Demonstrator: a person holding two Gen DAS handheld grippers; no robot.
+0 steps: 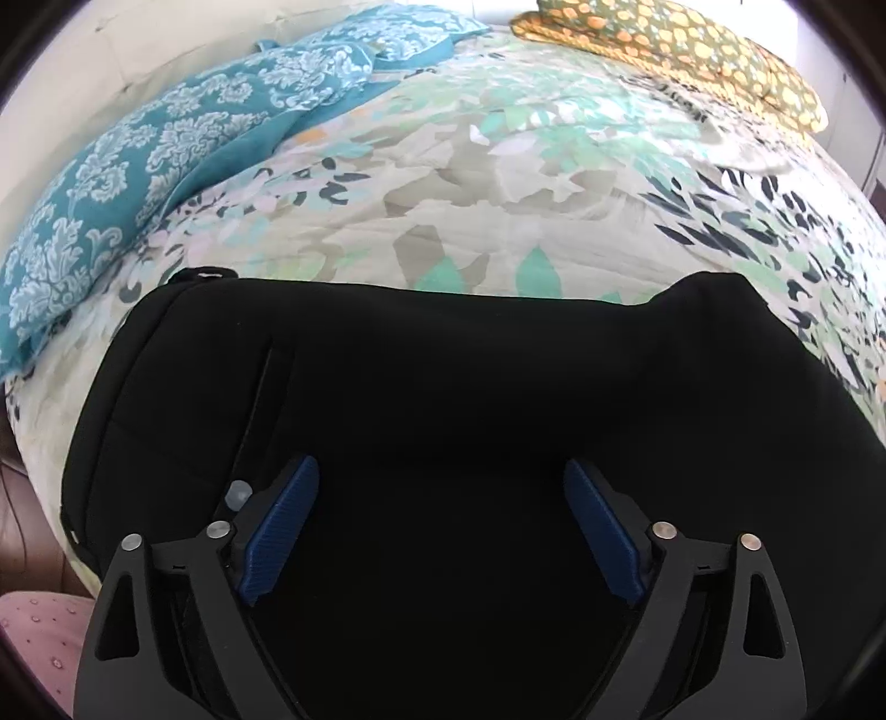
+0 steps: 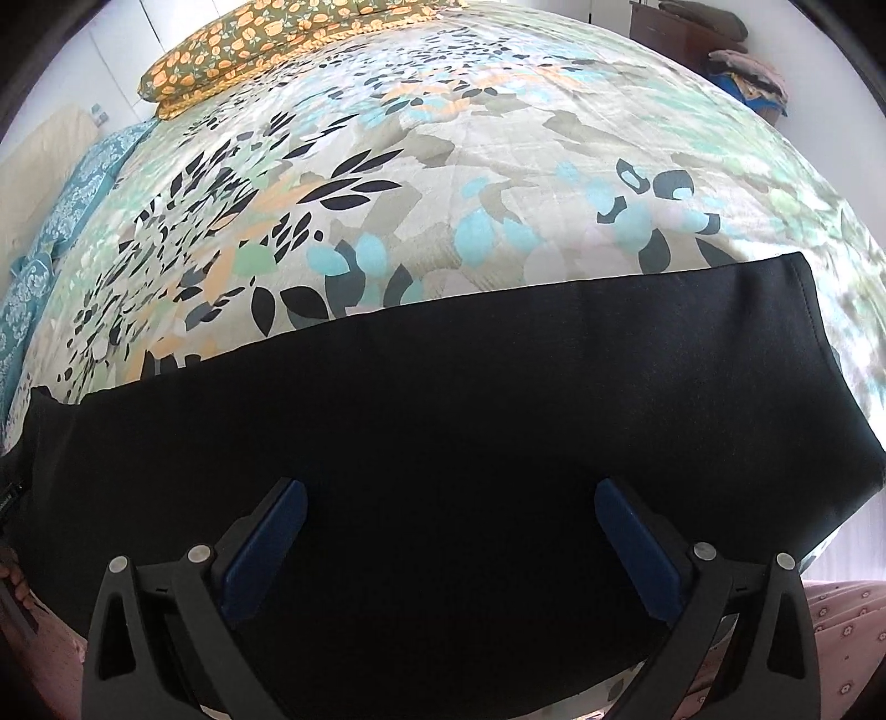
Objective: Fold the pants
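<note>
Black pants (image 1: 443, 376) lie flat on a floral bedspread (image 1: 498, 183). In the left wrist view I see the waist end, with a pocket seam at the left. My left gripper (image 1: 441, 476) is open, its blue pads spread above the fabric. In the right wrist view the pants (image 2: 443, 415) show as a folded leg part with a hemmed end at the right. My right gripper (image 2: 449, 490) is open above the cloth. Neither gripper holds anything.
A teal patterned pillow (image 1: 138, 166) lies at the left of the bed. An orange-flowered pillow (image 2: 266, 50) lies at the head. The bed edge runs near the pants. Pink dotted cloth (image 2: 841, 626) shows below. A dresser with stacked clothes (image 2: 736, 61) stands far right.
</note>
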